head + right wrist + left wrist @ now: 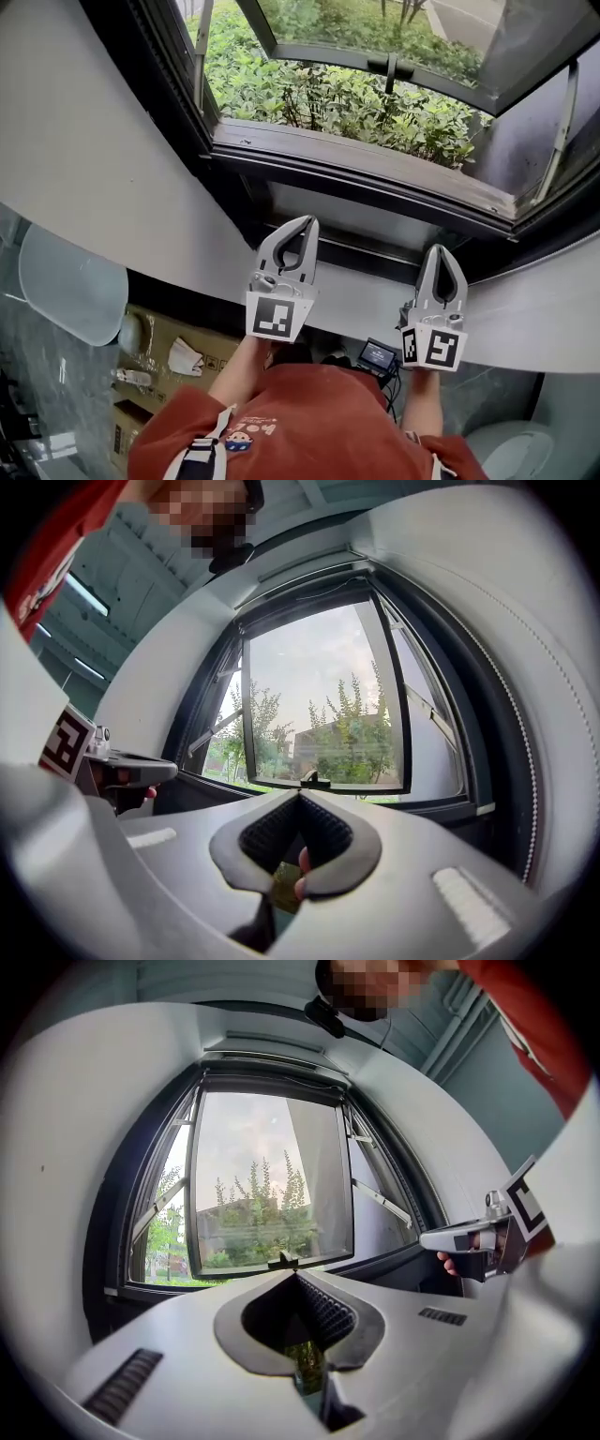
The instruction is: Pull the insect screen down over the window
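Both the grey left gripper [307, 223] and right gripper [441, 251] keep jaws closed on nothing below the dark-framed open window [356, 171] in the head view; the left gripper view puts the horizontal top rail [272, 1061], likely housing the insect screen, high above the jaws, the right gripper view likewise, neither nearer.

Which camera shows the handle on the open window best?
The head view: the window handle stands clear on the lower rail of the sash, against green shrubs. The left gripper view shows it only as a small dark nub just above the jaws; the right gripper view likewise.
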Demonstrator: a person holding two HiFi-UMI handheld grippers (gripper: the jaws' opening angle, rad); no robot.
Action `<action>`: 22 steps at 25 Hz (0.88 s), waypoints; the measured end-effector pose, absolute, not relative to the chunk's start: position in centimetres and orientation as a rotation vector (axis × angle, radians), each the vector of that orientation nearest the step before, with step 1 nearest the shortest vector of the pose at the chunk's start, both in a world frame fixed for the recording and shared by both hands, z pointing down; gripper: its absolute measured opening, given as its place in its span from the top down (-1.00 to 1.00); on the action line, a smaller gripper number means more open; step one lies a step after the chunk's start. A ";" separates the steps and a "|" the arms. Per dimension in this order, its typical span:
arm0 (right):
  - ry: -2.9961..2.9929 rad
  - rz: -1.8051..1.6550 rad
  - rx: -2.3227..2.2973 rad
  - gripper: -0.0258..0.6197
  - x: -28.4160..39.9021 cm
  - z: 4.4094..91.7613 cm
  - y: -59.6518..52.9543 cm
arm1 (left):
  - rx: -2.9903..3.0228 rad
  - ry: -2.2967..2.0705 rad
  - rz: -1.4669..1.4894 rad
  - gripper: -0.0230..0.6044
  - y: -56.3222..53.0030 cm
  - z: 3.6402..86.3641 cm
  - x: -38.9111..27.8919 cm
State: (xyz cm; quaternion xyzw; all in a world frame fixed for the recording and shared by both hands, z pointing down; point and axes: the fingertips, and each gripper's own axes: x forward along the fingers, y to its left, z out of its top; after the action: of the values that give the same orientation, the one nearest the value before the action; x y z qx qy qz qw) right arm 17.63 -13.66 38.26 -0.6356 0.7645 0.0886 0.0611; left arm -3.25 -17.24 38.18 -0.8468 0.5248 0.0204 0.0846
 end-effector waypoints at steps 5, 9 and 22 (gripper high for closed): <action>2.290 0.251 -1.939 0.89 14.2 37.8 -14.6 | -2.578 1.506 0.114 0.91 -18.3 37.6 -5.2; 2.261 0.252 -1.929 0.89 13.8 36.7 -14.9 | -2.593 1.493 0.126 0.91 -18.7 37.3 -5.6; 2.189 0.312 -1.889 0.89 17.2 33.7 -15.2 | -2.519 1.518 0.159 0.91 -19.1 35.1 -4.8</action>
State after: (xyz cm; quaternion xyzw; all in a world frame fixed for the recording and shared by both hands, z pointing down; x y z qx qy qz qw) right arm 17.22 -15.20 33.65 -0.6451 0.7476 0.1064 0.1165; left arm -4.84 -19.06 35.05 -0.8511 0.5130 0.0536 0.0982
